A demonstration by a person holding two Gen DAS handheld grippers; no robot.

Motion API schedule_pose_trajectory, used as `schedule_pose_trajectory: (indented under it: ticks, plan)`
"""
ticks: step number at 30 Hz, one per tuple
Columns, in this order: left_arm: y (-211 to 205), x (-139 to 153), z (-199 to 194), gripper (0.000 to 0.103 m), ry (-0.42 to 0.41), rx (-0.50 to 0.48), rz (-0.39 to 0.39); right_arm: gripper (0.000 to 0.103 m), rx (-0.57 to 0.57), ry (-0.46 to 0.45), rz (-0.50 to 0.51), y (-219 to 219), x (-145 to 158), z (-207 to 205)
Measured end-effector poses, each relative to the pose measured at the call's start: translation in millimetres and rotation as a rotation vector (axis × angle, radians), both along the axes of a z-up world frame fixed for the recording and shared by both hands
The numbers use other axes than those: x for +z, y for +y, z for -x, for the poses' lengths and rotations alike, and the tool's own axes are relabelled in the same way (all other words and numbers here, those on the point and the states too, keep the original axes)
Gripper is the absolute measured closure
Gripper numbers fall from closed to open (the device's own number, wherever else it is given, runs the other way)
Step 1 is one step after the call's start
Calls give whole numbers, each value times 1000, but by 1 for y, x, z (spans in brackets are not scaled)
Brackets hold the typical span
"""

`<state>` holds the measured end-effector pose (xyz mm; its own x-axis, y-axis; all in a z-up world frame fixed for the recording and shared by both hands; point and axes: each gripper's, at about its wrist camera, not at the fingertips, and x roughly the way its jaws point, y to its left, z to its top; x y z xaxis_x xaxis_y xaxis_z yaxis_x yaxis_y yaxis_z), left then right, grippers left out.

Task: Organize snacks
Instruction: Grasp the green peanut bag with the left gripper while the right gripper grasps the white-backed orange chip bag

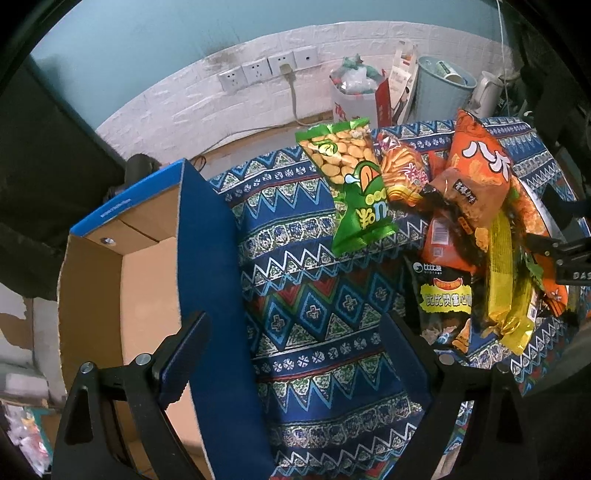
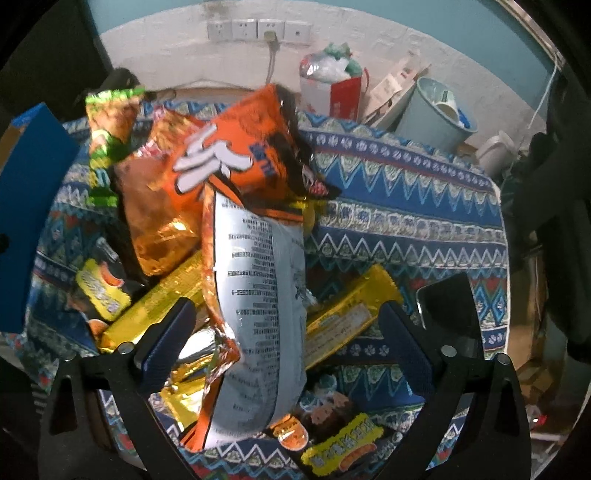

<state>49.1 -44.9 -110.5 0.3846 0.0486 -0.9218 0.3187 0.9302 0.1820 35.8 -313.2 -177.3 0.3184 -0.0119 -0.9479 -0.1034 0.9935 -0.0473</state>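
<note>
A pile of snack bags lies on the patterned tablecloth (image 1: 314, 280). My right gripper (image 2: 286, 341) points down over the pile and is open. An orange bag with a silver printed back (image 2: 258, 291) stands between its fingers, and neither pad touches it. Under it lie yellow packs (image 2: 351, 314) and more orange bags (image 2: 155, 206). A green bag of biscuits (image 1: 351, 177) lies apart at the far side. My left gripper (image 1: 293, 354) is open and holds nothing, above the cloth beside a cardboard box (image 1: 110, 295) whose blue flap (image 1: 214, 277) stands up.
A dark phone (image 2: 447, 306) lies on the cloth right of the pile. Past the table's far edge stand a pale blue bin (image 2: 436, 114), a full white bag (image 2: 328, 85) and a white kettle (image 2: 496, 147). Wall sockets (image 2: 258, 29) sit behind.
</note>
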Motion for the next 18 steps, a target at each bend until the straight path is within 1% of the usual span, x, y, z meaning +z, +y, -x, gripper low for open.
schedule_pose_trajectory:
  ticks: [1, 3, 4, 5, 6, 7, 8, 9, 14, 18]
  plan:
    - [0, -1, -2, 9, 1, 1, 0, 15, 4, 7, -6, 0, -3, -1]
    - [-2, -2, -4, 10, 1, 2, -2, 28, 16, 19, -16, 0, -10, -1]
    - [-4, -3, -6, 10, 1, 3, -2, 32, 24, 23, -16, 1, -12, -1]
    - [-5, -4, -7, 10, 4, 4, 0, 46, 32, 27, -17, 1, -14, 0]
    - [-6, -4, -10, 10, 9, 6, 5, 53, 32, 28, -12, 1, -14, 0]
    - [-7, -4, -11, 10, 12, 8, 11, 54, 29, 26, -12, 0, -13, 2]
    - [-8, -3, -12, 10, 14, 10, 16, 59, 19, 24, -22, -3, -10, 3]
    - [-9, -2, -14, 10, 14, 11, 22, 62, 12, 20, -31, -8, -10, 3]
    - [-19, 3, -25, 9, -10, 9, 28, 63, -38, -37, -58, -25, 11, 5]
    - [-28, 3, -39, 9, -23, 18, 39, 63, -69, -83, -66, -37, 27, -1]
